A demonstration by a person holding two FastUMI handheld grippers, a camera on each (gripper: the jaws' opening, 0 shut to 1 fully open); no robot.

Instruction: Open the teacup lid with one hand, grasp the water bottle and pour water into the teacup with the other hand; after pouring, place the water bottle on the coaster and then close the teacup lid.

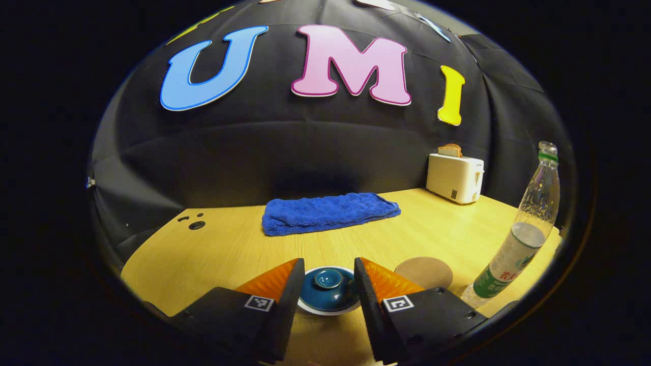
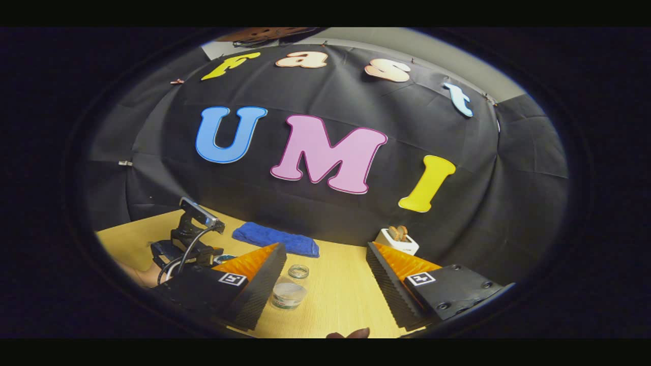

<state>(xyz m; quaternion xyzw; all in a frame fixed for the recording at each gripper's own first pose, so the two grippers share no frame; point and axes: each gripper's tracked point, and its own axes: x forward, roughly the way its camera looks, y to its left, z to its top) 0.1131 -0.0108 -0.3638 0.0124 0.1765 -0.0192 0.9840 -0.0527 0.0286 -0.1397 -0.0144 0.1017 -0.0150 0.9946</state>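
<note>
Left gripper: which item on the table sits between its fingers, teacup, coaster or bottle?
The teacup, lid still on, sits between the open left gripper fingers. The coaster lies just outside them on the bottle's side, and the bottle stands farther out.

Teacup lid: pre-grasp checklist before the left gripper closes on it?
1. Lid seated on the teacup: ok, knob up.
2. Left gripper open and straddling the lid: ok, a finger on each side, gaps showing.
3. Height of the fingers against the knob: cannot tell.
4. Water bottle upright, cap off: ok, open neck in the right gripper view.
5. Right gripper ready for the bottle: not ok, open and above it, the bottle near one finger rather than centred.
6. Coaster free for the bottle: ok, bare, between teacup and bottle.
</note>
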